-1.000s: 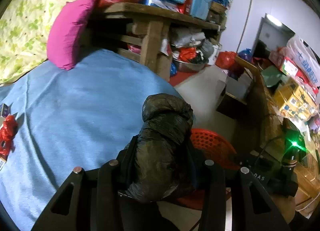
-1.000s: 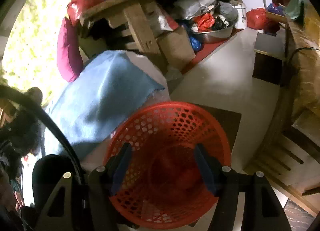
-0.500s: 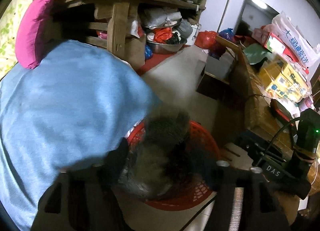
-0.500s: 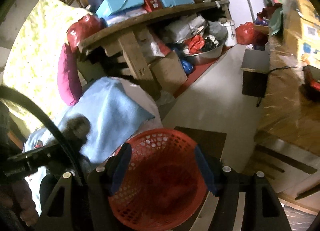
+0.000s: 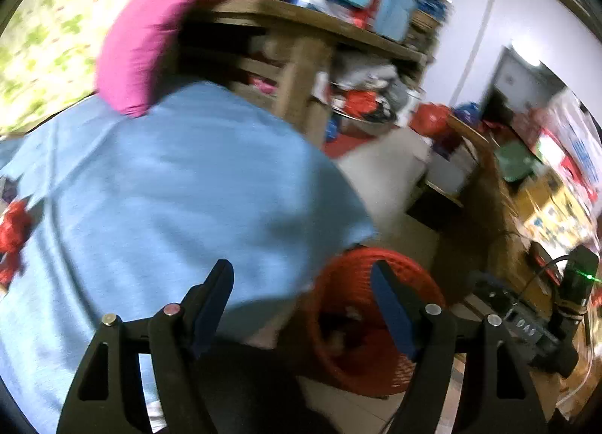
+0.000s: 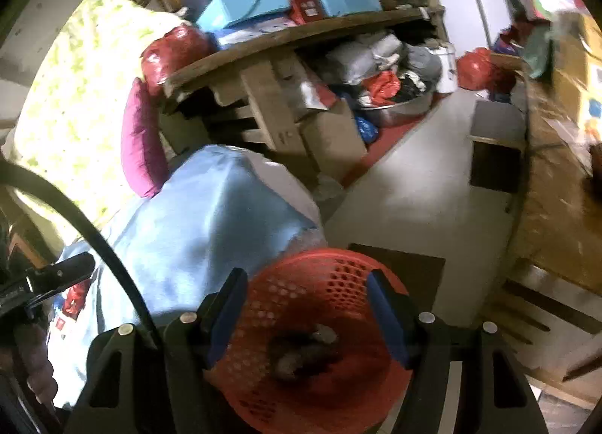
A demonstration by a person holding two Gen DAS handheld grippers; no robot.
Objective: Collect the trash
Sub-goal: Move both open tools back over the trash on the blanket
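My left gripper (image 5: 301, 268) is open with nothing between its fingers, over the edge of the blue blanket (image 5: 169, 189). The red mesh basket (image 5: 361, 253) stands on the floor just right of it. In the right wrist view a crumpled black bag (image 6: 304, 355) lies inside that basket (image 6: 320, 257). My right gripper (image 6: 306, 276) hovers open above the basket, and the pads do not press on it. A red wrapper (image 5: 13, 231) lies on the blanket at the far left. The left wrist view is blurred.
A pink pillow (image 5: 146, 50) leans at the head of the bed. A wooden shelf (image 6: 301, 35) piled with boxes and bags stands behind it. A dark cable (image 6: 94, 227) crosses the left of the right wrist view. Pale floor (image 6: 406, 189) lies beyond the basket.
The left jaws opened and the black bag dropped into the red basket. The left gripper then swung back left over the blanket. The right gripper rose above the basket.
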